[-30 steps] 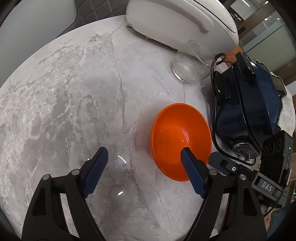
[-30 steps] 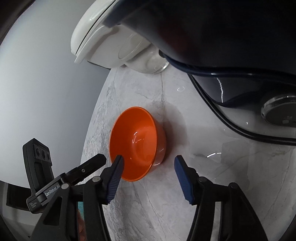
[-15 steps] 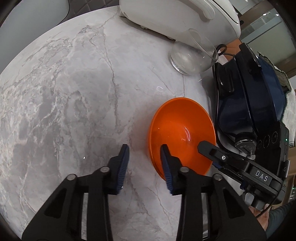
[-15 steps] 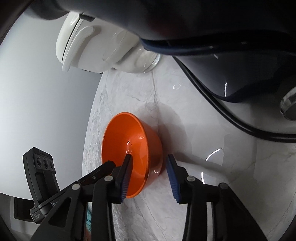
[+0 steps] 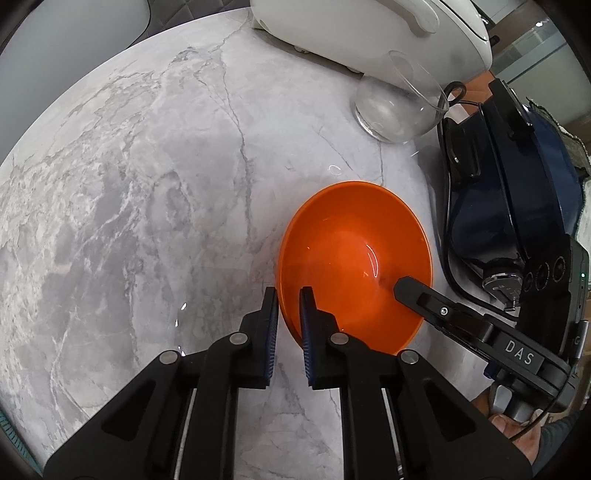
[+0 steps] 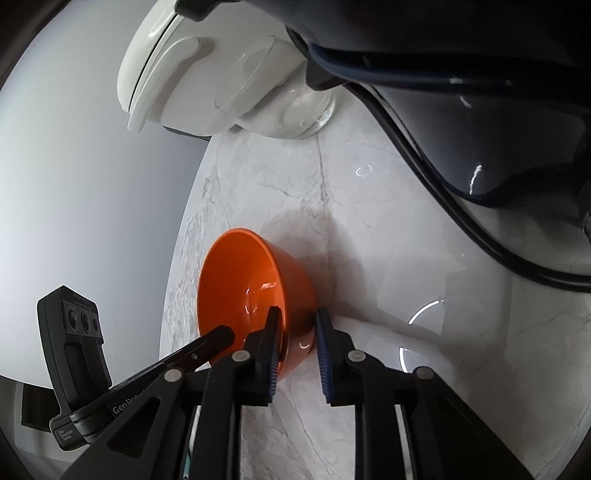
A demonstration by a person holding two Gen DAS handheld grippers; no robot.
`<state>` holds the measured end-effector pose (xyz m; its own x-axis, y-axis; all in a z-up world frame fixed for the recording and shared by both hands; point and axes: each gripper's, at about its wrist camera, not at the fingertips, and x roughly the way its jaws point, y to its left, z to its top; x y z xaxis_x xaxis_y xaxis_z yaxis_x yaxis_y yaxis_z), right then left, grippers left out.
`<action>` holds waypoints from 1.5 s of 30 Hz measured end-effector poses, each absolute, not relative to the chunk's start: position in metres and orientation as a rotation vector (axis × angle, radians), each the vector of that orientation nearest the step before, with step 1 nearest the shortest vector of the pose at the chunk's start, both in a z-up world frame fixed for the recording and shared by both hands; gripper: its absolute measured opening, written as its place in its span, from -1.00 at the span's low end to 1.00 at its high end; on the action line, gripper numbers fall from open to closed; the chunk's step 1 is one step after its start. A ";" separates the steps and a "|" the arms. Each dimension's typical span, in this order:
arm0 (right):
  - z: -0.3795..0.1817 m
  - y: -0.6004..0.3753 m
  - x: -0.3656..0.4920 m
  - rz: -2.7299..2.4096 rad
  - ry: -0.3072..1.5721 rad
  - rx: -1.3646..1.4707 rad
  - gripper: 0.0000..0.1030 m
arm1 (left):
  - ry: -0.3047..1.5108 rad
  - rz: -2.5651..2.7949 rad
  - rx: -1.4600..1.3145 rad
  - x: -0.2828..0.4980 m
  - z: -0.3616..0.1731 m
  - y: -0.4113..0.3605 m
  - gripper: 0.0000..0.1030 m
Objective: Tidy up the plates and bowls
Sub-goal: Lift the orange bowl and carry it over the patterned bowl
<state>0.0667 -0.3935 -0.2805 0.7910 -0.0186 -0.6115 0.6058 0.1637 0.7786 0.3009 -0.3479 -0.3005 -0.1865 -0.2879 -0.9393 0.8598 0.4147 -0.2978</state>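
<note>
An orange bowl [image 5: 354,254] sits on the grey marble table [image 5: 147,206]. My left gripper [image 5: 288,306] is shut on its near-left rim, one pad outside and one inside. My right gripper [image 6: 297,328] is shut on the rim of the same bowl [image 6: 243,280] on the opposite side, one pad inside and one against the outer wall. Each gripper's body shows in the other's view, the right one at the left wrist view's lower right [image 5: 480,328].
A clear glass [image 5: 399,107] stands behind the bowl, next to a white appliance [image 5: 369,29]. A dark blue appliance [image 5: 517,184] with a black cable stands right of the bowl. The table edge [image 6: 181,236] runs close to the bowl's left.
Both grippers have moved in and closed from wide open onto the bowl's rim, one on each side. The bowl has stayed on the table.
</note>
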 end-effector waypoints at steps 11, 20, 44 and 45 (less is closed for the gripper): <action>-0.265 -0.381 0.075 -0.408 0.571 1.308 -0.62 | 1.406 -1.056 0.488 0.308 -0.282 -0.307 -0.81; -0.242 -0.357 0.092 -0.296 0.629 1.236 -0.62 | 1.395 -0.964 0.399 0.309 -0.255 -0.247 -0.81; -0.189 -0.218 0.142 0.109 0.850 0.988 -0.63 | 1.370 -0.645 0.082 0.267 -0.186 -0.007 -0.80; -0.188 -0.210 0.145 0.129 0.863 0.973 -0.63 | 1.371 -0.629 0.067 0.263 -0.185 0.006 -0.80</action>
